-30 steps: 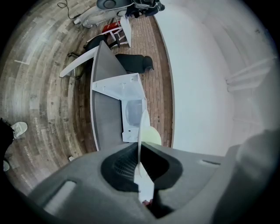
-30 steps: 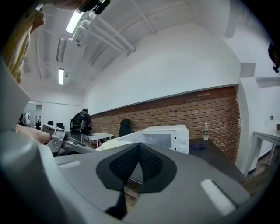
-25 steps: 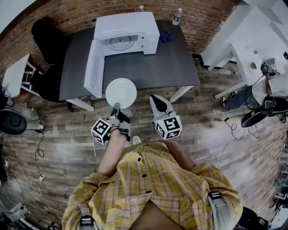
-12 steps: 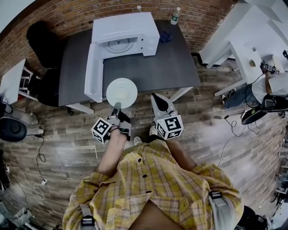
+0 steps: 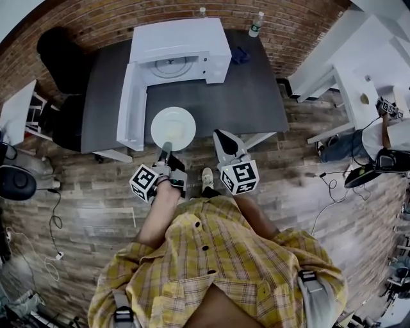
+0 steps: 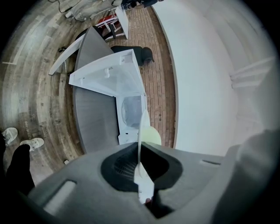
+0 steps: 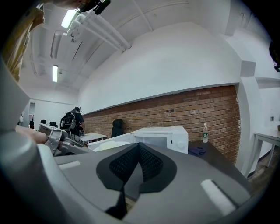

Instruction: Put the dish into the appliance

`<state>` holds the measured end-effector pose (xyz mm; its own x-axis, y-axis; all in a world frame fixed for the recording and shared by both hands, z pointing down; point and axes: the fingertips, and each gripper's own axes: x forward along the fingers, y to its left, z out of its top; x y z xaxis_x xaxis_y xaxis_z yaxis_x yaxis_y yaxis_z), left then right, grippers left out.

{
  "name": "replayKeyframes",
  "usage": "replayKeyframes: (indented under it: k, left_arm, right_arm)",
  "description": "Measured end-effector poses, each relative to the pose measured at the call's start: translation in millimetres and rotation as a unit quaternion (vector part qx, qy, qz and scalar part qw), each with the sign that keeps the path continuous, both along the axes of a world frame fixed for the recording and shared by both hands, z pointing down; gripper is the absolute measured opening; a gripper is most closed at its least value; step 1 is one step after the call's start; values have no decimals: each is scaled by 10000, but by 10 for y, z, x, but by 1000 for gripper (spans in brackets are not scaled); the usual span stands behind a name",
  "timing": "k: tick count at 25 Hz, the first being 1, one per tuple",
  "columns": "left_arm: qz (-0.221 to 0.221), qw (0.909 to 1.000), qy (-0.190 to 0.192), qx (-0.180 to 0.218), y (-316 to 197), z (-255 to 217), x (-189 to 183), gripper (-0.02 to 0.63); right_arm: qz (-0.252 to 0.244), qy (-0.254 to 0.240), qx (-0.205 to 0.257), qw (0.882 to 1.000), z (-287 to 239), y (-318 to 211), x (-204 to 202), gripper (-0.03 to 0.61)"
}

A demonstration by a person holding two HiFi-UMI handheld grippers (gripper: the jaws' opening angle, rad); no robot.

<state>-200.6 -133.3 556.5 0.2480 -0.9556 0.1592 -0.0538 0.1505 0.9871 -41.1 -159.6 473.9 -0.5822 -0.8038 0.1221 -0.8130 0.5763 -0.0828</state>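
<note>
A white microwave sits at the far side of the dark bench, against a brick wall. Its door is swung wide toward us on the left, and the turntable shows in the cavity. A bottle and a blue cloth lie at the bench's far right, beside the microwave. A black chair stands off the left end.

We hold the white dish level over the bench's near edge, just right of the door's free end and well short of the cavity. Our left gripper has its fingers clamped on the dish's near rim, so the dish juts forward from the fingertips. In the left gripper view it shows edge-on between them. Our right gripper hangs to the dish's right, apart from it, its fingers pressed together with nothing between them.
</note>
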Motion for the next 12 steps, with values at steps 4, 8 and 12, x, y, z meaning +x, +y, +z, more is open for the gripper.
replayKeyframes:
  k: [4, 8, 12]
  left_arm:
    - [-53, 10000, -11, -3, -212, -7, 17, 8]
    - [-139, 9999, 31, 75, -444, -35, 54, 8]
    - [-180, 9998, 6, 36, -635, -13, 40, 8]
  right_arm:
    - [-46, -7, -3, 10000, -13, -272, 15, 2]
    - [-97, -53, -41, 9999, 14, -507, 41, 3]
    - [-194, -96, -64, 9997, 54, -677, 16, 2]
